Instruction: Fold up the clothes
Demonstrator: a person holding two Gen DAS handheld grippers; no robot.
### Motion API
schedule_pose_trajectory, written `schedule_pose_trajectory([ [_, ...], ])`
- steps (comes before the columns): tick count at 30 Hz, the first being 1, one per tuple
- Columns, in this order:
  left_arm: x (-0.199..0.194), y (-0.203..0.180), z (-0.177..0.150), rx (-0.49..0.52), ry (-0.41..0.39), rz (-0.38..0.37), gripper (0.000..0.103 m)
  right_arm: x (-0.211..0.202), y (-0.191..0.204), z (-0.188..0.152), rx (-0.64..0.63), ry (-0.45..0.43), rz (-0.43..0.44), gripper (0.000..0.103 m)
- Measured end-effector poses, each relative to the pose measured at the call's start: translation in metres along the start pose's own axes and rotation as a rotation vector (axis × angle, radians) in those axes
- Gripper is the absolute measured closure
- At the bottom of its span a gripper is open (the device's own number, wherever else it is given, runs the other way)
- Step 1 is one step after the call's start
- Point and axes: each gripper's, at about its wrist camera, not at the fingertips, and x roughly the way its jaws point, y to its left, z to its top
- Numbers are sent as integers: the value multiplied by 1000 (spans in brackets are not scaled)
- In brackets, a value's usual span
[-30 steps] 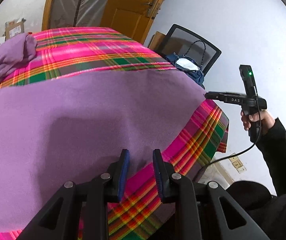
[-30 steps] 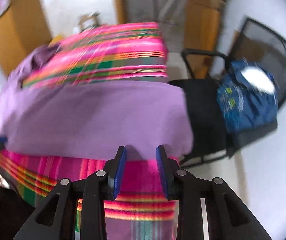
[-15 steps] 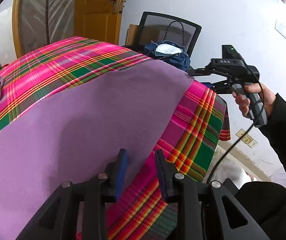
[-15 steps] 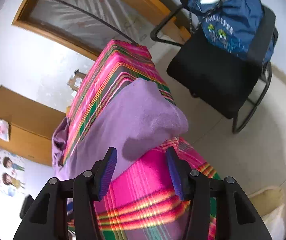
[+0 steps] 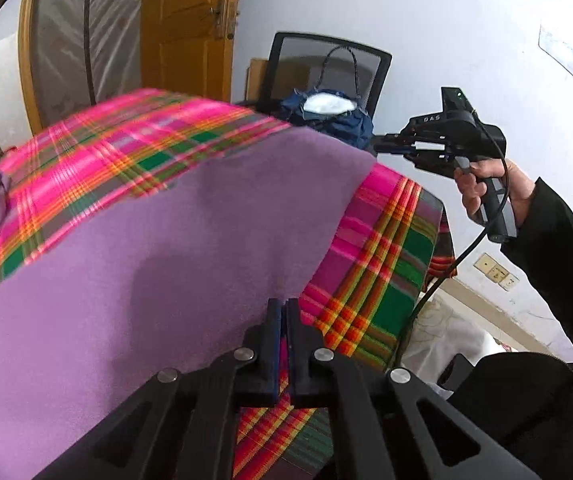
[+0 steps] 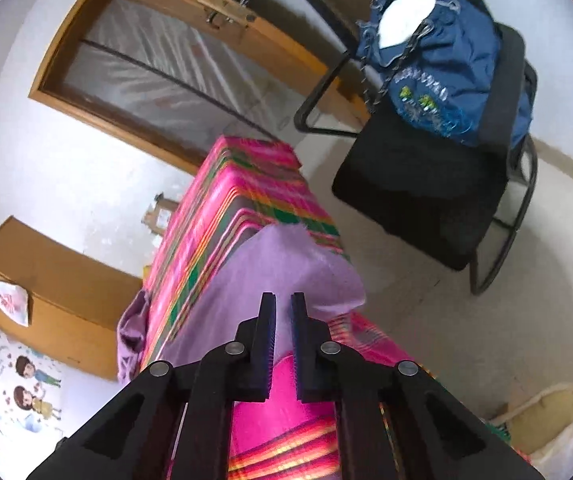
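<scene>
A purple garment (image 5: 166, 260) lies spread flat over a table with a pink plaid cloth (image 5: 386, 280). My left gripper (image 5: 283, 306) is at the garment's near edge, jaws together and pinching the hem. The right gripper (image 5: 378, 146) shows in the left wrist view, held in a hand (image 5: 486, 188) at the garment's far right corner. In the right wrist view, my right gripper (image 6: 282, 304) straddles that corner of the purple garment (image 6: 286, 264). Its jaws are closing, with a narrow gap left and flat cloth between them. The garment's other end is bunched up (image 6: 130, 336) at the table's far side.
A black chair (image 6: 426, 200) holding a blue bag (image 6: 446, 68) stands just off the plaid table's (image 6: 246, 184) right end. A wooden door (image 5: 186, 20) stands behind it, and a wooden cabinet (image 6: 46, 292) sits past the far side. A pale sack (image 6: 546, 432) rests on the floor.
Both grippers' jaws have closed in from wide open. The left one slid to the garment's hem. The right one rolled over and came down onto the garment's corner.
</scene>
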Motion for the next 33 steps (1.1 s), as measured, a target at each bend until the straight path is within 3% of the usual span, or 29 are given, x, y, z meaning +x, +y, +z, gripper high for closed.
schedule_pose_trajectory([
  [6, -13, 11, 2, -63, -58, -35, 101, 4, -5, -1, 16, 43, 25, 92],
  [8, -13, 19, 3, -103, -60, -42, 100, 10, -11, -3, 63, 77, 47, 82],
  [9, -12, 22, 3, -117, -53, -37, 100, 12, -15, -5, 94, 86, 52, 66],
  [10, -11, 23, 3, -122, -47, -32, 100, 15, -20, -7, 131, 96, 67, 62],
  [13, -8, 19, 2, -114, -34, -45, 100, 24, -32, -13, 234, 136, 125, 62],
  [18, -7, 14, 1, -96, -25, -53, 100, 36, -33, -14, 285, 155, 167, 62],
  [20, -8, 17, 0, -105, -29, -52, 100, 37, -30, -12, 277, 139, 167, 65],
  [21, -8, 19, 0, -115, -30, -49, 100, 37, -28, -11, 273, 131, 167, 74],
  [23, -8, 25, -1, -139, -29, -45, 100, 36, -27, -9, 268, 108, 169, 80],
  [25, -6, 30, -3, -163, -24, -44, 100, 31, -29, -7, 272, 72, 181, 93],
  [33, -3, 35, -5, -186, -20, -54, 100, 2, -26, -4, 252, -72, 210, 100],
])
